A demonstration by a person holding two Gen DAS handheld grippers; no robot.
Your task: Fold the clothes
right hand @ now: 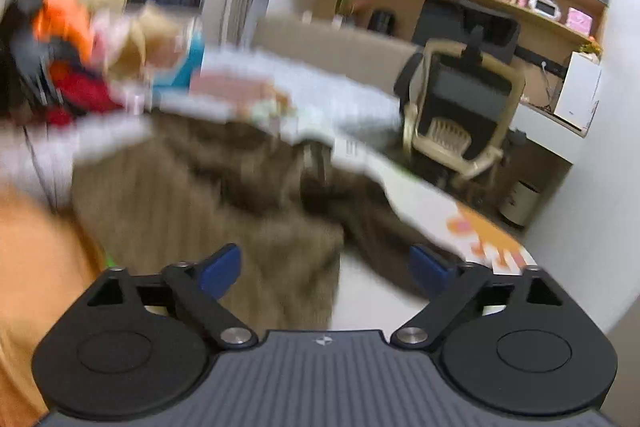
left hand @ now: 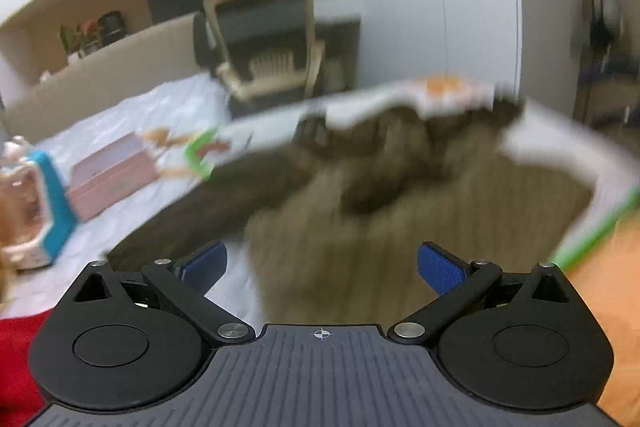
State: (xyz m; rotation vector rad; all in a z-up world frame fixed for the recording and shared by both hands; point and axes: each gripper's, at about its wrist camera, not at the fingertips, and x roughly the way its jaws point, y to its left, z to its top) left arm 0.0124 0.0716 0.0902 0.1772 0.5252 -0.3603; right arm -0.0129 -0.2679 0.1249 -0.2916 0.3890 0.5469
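Gaping tongs (left hand: 322, 267) over brown garment (left hand: 360, 211), pink box (left hand: 110, 175) beyond.

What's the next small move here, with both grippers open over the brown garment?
Probably lower the left gripper onto the near edge of the brown ribbed garment and close on it. Both it and the right gripper are open and hold nothing, and the garment lies rumpled on the white surface, one sleeve flung sideways. The frames are blurred, so pause first.
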